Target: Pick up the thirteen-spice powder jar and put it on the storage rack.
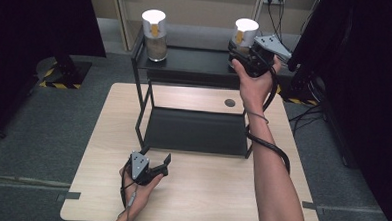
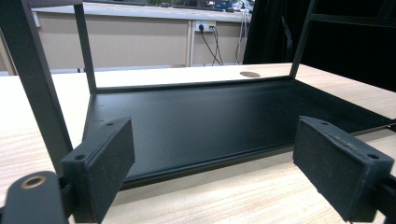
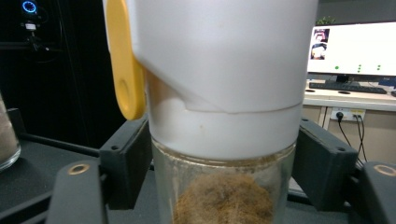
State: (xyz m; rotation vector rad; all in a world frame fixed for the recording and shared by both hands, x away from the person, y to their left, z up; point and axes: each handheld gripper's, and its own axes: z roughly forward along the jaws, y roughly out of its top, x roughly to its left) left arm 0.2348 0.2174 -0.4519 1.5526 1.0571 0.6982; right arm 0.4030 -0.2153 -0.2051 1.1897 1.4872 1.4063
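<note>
Glass jar with white lid and yellow tab (image 3: pixel 224 140): at black metal shelf's (image 1: pixel 196 60) right end, between right gripper's (image 3: pixel 224 168) loosened jaws. Left gripper (image 1: pixel 155 165): released, on wooden table (image 1: pixel 205 191).

Light wood worktop (image 1: pixel 195 190) carries black metal shelf rack (image 1: pixel 195 130), bottom tray bare; rack's top shelf (image 1: pixel 196 60) holds two white-lidded glass jars w/ brown contents, one at left (image 1: pixel 154 36), one at right (image 1: pixel 243 37).
</note>
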